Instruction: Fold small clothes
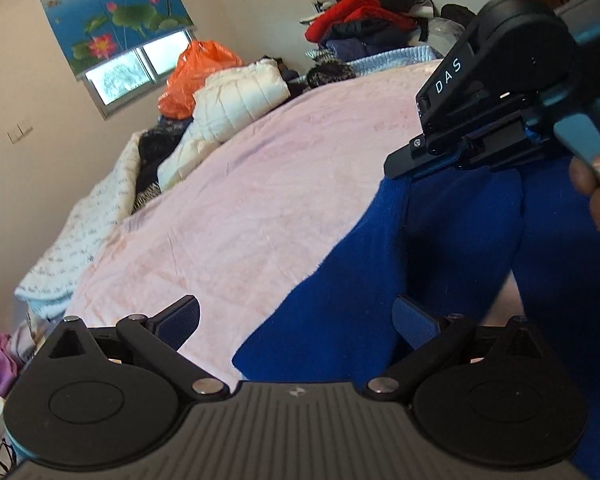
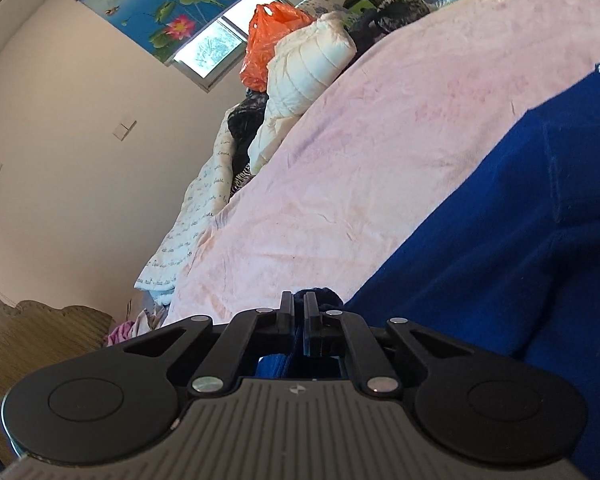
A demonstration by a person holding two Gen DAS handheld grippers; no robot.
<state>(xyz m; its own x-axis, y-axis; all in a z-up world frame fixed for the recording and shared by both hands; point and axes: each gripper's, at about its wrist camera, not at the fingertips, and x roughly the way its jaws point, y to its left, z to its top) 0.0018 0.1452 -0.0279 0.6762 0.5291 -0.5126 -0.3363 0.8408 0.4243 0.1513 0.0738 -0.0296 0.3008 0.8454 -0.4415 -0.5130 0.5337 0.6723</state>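
Observation:
A dark blue garment point(image 1: 440, 248) lies on the pink blanket point(image 1: 268, 184) of a bed. My left gripper point(image 1: 296, 324) is open, its jaws wide apart over the garment's near left edge, holding nothing. My right gripper point(image 2: 299, 312) is shut on a bunched edge of the blue garment point(image 2: 520, 240). In the left wrist view the right gripper point(image 1: 400, 166) shows at upper right, held by a hand, resting on the garment's far edge.
A white padded jacket point(image 1: 236, 100), an orange plastic bag point(image 1: 196, 72) and dark clothes lie along the bed's far left side. A pile of clothes point(image 1: 364, 20) sits at the far end. A patterned quilt point(image 1: 96, 224) hangs off the left edge.

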